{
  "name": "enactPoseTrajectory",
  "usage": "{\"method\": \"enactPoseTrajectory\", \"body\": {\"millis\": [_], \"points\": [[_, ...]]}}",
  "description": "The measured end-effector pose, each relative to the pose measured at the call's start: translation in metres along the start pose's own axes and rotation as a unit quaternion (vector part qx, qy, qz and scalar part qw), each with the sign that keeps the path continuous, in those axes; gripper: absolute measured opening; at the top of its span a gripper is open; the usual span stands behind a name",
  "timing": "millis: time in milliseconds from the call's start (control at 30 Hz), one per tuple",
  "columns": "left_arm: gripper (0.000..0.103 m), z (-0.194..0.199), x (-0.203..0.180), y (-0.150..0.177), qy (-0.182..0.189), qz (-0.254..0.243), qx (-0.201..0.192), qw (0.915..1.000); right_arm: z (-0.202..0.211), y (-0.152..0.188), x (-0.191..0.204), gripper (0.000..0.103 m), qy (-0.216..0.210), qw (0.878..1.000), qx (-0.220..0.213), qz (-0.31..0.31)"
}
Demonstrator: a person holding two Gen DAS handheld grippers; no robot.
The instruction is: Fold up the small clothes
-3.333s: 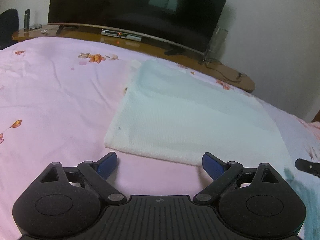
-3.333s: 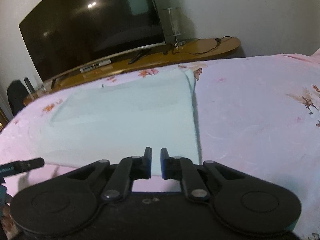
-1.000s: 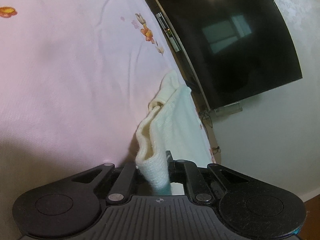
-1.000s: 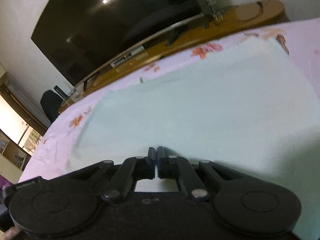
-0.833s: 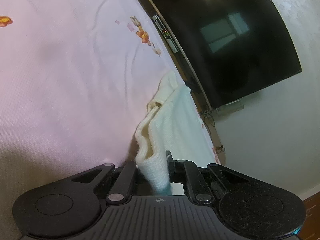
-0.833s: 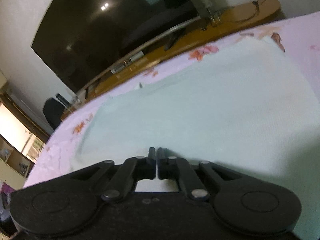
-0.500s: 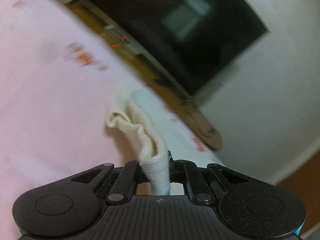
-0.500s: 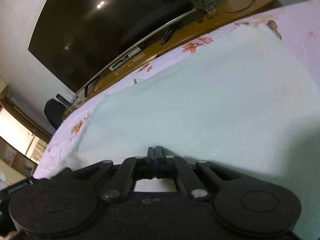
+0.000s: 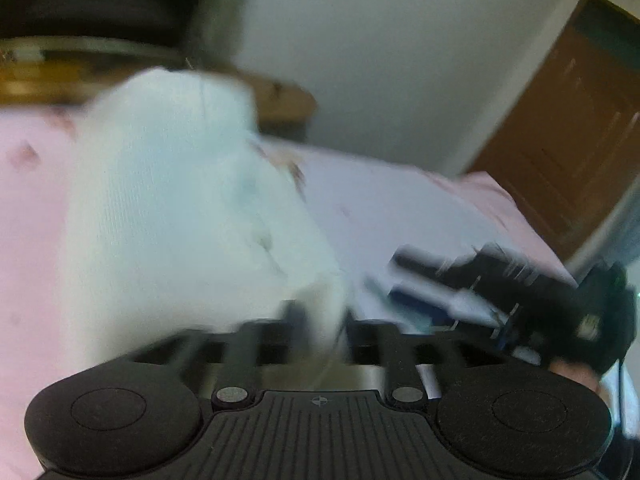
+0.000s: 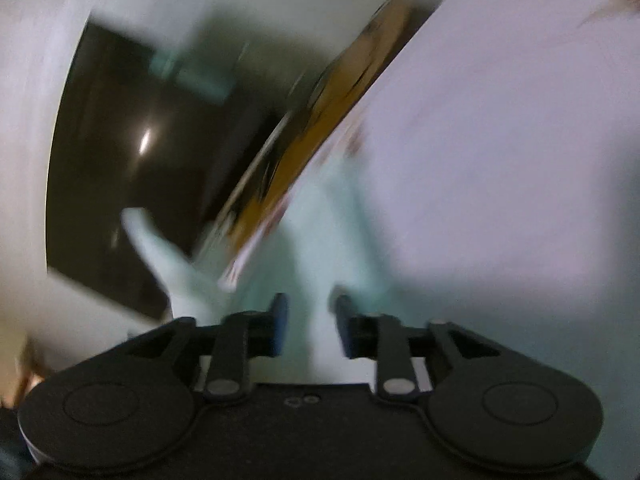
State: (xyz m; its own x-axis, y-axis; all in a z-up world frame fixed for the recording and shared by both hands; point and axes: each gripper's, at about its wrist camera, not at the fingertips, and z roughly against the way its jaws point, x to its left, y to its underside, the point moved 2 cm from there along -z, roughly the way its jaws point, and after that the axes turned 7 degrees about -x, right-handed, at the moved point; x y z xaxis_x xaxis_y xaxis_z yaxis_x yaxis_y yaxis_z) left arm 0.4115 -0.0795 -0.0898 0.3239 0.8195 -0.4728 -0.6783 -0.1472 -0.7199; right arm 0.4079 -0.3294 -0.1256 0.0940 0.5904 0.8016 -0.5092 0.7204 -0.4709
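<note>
One pink floral bedsheet (image 9: 32, 216), brown door (image 9: 576, 128)

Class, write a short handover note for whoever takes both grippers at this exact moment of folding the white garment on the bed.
Left gripper: jaws opening, an edge of the white garment between them.
Right gripper: jaws opening, pale cloth between them; the pads look clear of it.
Garment: bunched on the pink bedsheet, close in front of the left gripper; both views are blurred.
Done: a fold appears to be under way.
Left: let go fully, check the fold lies flat, smooth it, then fold again if needed.
</note>
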Motion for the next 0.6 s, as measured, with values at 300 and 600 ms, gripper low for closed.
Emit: {"method": "enactPoseTrajectory", "body": {"millis": [300,600], "points": [[0.063,0.083,0.030,0.001,-0.024,0.088,-0.130,0.9873,0.037,-0.024,0.004,0.043,-0.033,0.999,0.008,0.035],[0.063,0.101,0.105,-0.015,-0.127,0.126,-0.128,0.9756,-0.046,0.005,0.054,0.042,-0.056,0.984,0.105,0.135]]}}
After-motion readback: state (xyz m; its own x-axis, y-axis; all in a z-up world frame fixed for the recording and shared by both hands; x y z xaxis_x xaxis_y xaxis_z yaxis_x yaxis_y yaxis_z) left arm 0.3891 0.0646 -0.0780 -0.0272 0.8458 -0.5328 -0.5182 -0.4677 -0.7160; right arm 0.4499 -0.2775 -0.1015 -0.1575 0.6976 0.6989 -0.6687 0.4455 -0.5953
